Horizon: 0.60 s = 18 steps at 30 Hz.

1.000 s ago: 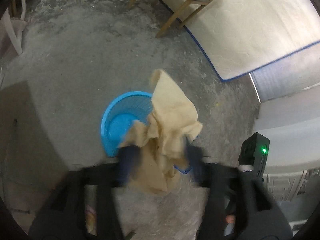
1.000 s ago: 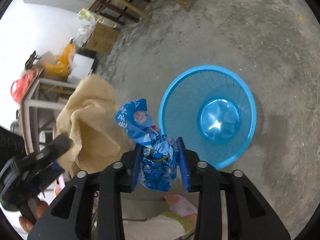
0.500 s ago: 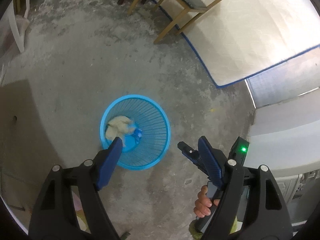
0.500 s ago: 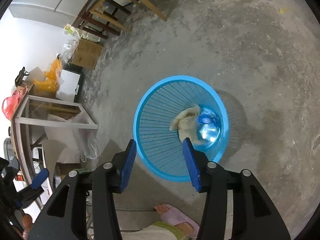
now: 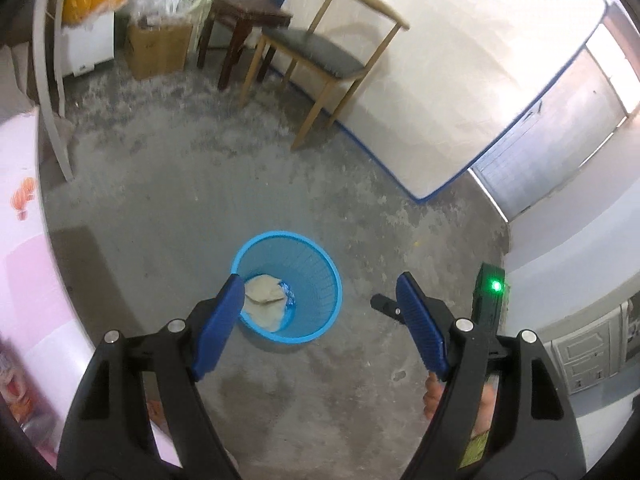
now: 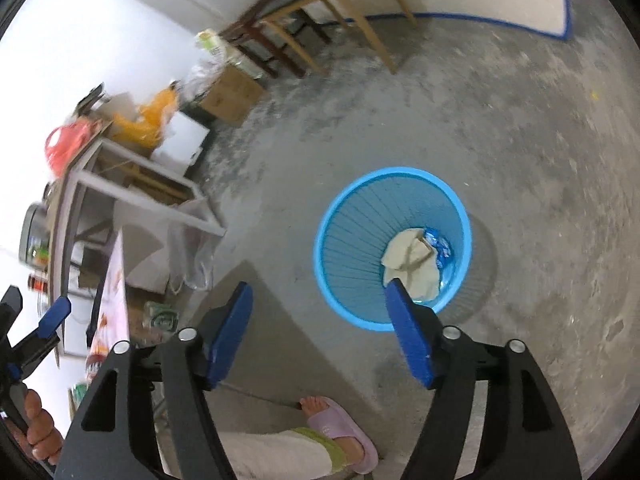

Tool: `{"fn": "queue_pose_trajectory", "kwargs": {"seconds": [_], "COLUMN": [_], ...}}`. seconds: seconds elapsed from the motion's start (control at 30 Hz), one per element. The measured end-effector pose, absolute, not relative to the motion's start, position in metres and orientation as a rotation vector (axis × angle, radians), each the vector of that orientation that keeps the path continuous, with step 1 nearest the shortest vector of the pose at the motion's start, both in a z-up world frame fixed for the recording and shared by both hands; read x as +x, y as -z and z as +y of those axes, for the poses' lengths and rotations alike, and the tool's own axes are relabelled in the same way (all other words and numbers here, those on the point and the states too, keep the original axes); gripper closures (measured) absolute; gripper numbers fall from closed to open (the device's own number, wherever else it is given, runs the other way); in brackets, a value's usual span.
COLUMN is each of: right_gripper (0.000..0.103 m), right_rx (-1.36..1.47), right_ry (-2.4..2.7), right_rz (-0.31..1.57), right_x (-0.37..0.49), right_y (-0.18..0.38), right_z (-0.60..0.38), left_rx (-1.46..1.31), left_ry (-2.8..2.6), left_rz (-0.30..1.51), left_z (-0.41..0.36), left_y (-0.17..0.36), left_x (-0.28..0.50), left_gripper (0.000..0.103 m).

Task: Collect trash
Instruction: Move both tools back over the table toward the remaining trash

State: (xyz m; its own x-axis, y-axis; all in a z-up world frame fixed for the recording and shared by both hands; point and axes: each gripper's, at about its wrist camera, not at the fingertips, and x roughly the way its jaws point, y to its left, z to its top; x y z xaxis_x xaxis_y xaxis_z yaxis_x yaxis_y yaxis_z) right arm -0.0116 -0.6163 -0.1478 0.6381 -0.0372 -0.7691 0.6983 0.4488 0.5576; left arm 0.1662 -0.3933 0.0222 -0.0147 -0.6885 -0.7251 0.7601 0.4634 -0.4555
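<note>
In the left wrist view, the left claw [image 5: 320, 300] is seen spread wide with nothing between its blue pads. A second ago a tan paper bag was pinched there above the blue basket [image 5: 316, 249]; now the tan paper bag [image 5: 262, 294] lies inside that basket, just right of the left pad in the lower middle of the frame. The basket is seen smaller and farther off than a second ago, so the claw appears to have been lifted away. The right claw [image 5: 386, 305] is partly seen at lower right, behind the left claw's right finger.

In the right wrist view, the left claw [image 6: 38, 322] shows at the far lower left edge. The right claw [image 6: 320, 300] is spread and empty; its jaws have just been opening, with nothing left between them. The blue wrapper [image 6: 440, 246] held there a second ago now rests in the basket [image 6: 340, 216] beside the paper bag [image 6: 412, 266], right of centre, above the right pad and well clear of both pads.

Both pieces are judged delivered; what remains is finding any further trash. A foot in a slipper [image 6: 340, 420] is seen at bottom centre.
</note>
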Motion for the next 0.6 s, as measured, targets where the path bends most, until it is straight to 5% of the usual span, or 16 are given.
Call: {"fn": "queue_pose_trajectory", "kwargs": {"seconds": [0.6], "right_gripper": [0.025], "right_rx": [0.745], "right_ry": [0.088], "right_rz": [0.842], "right_x": [0.125], "right_y": [0.025], "right_z": [-0.491], "left_rx": [-0.128], "left_ry": [0.829], "left_rz": [0.809], "left_z": [-0.172], "left_y": [-0.091], "left_x": [0.202], "left_gripper": [0.02]}}
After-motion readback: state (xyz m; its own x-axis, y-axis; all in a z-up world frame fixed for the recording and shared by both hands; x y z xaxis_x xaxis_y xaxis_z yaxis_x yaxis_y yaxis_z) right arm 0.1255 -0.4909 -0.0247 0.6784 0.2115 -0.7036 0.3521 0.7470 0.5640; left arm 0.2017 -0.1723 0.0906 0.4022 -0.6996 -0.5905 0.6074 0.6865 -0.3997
